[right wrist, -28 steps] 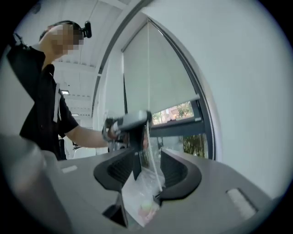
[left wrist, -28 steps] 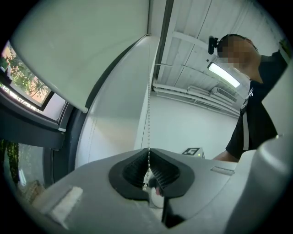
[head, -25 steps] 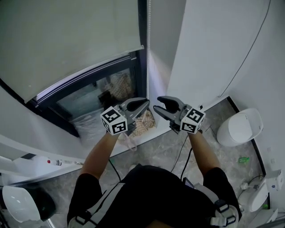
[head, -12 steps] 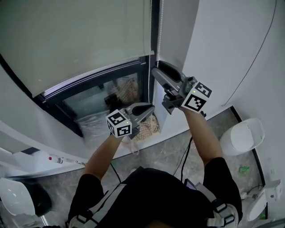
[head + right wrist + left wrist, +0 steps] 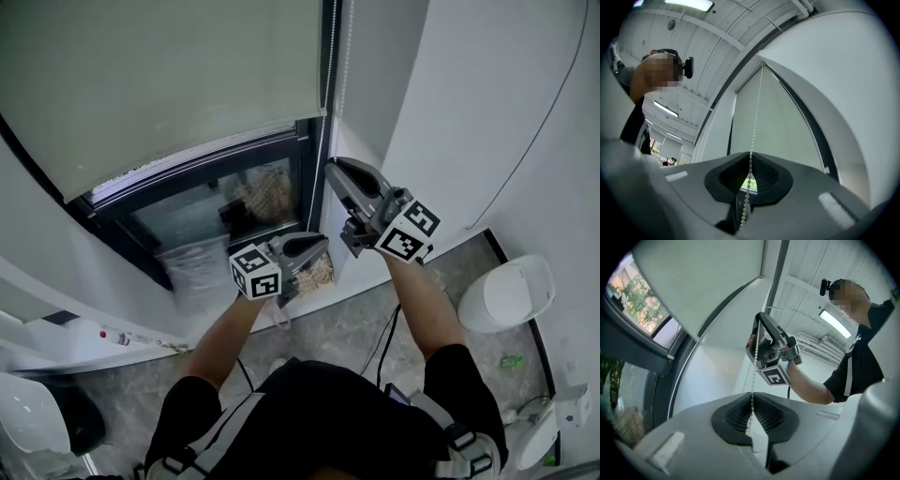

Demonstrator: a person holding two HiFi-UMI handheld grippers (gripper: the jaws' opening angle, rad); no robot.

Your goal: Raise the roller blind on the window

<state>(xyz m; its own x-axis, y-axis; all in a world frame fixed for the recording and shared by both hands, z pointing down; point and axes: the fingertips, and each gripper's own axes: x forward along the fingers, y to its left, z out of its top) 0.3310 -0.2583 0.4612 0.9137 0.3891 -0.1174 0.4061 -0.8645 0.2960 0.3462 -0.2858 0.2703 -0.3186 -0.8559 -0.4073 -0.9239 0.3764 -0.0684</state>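
Observation:
The pale roller blind (image 5: 159,84) covers the upper window, its bottom bar (image 5: 206,150) above the dark glass. A white bead chain (image 5: 349,56) hangs by the window frame. My right gripper (image 5: 333,171) is raised beside the frame; its jaws have just been closing and now pinch the chain (image 5: 754,126), which passes between the pads (image 5: 749,176). My left gripper (image 5: 319,246) sits lower, also shut on the chain (image 5: 756,357), which runs up from its pads (image 5: 752,413) to the right gripper (image 5: 761,341) above.
A dark window frame (image 5: 323,112) and a white wall (image 5: 469,112) flank the chain. A thin cable (image 5: 544,122) runs down the wall. A white rounded bin (image 5: 506,291) stands on the floor at right. A bag (image 5: 192,267) lies behind the lower glass.
My right gripper has risen from beside the left one up along the frame, and its jaws went from wide open to shut on the chain. The left gripper has stayed low.

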